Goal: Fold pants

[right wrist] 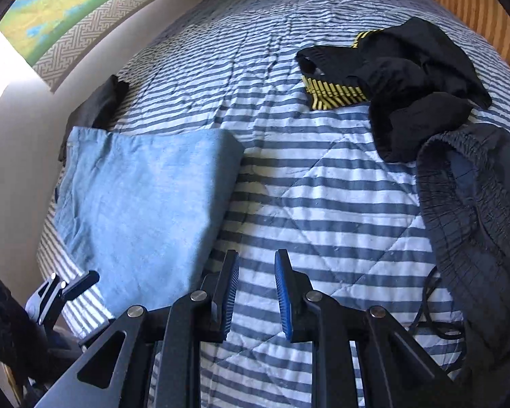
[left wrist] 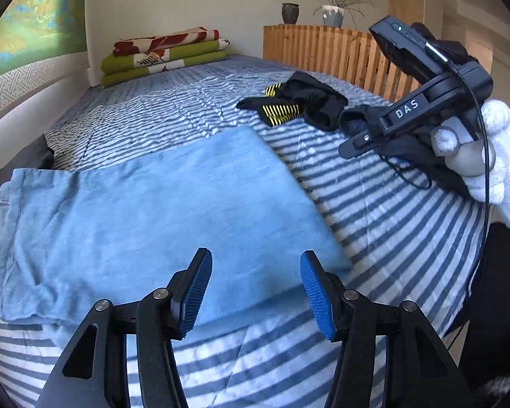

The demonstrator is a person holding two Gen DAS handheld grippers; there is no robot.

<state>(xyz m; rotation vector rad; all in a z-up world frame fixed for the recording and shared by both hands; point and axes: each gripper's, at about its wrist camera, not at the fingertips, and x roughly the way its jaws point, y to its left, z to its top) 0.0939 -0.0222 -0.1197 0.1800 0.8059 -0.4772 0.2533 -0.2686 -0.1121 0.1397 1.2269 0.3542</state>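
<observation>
left wrist view: left tongs (left wrist: pixel 255 292) apart, nothing between the blue pads, hovering over the near edge of the folded light blue pants (left wrist: pixel 146 210). pants lie flat as a rectangle on the striped blue-white quilt (left wrist: pixel 374 210) of the bed, hem or waist end toward the left, slightly rumpled there. right tongs (left wrist: pixel 353 146) seen from the side at upper right, held by a white-gloved hand (left wrist: pixel 493 163), tip over the quilt just right of the pants, not touching them; cannot tell the gap from this angle. black garment with yellow stripes (left wrist: pixel 289 108) crumpled farther back on the quilt, well apart from the pants. stack of folded green and red blankets (left wrist: pixel 166 57) at the far end of the bed, wooden slatted headboard (left wrist: pixel 323 51) behind, a dark vase (left wrist: pixel 290 13) and potted plant (left wrist: pixel 333 12) on top of it. right wrist view: right tongs (right wrist: pixel 256 295) apart, empty, over bare striped quilt (right wrist: pixel 306 187) just right of the folded light blue pants (right wrist: pixel 136 204). pants sit at the left side of the bed near the wall. black garment with yellow stripes (right wrist: pixel 391 68) at upper right, dark grey garment with elastic waistband (right wrist: pixel 476 204) bunched at right edge, a black cable (right wrist: pixel 431 312) beside it. small black cloth (right wrist: pixel 98 105) beyond the pants by the wall. left tongs (right wrist: pixel 81 282) partly visible at lower left; gap not clear here.
</observation>
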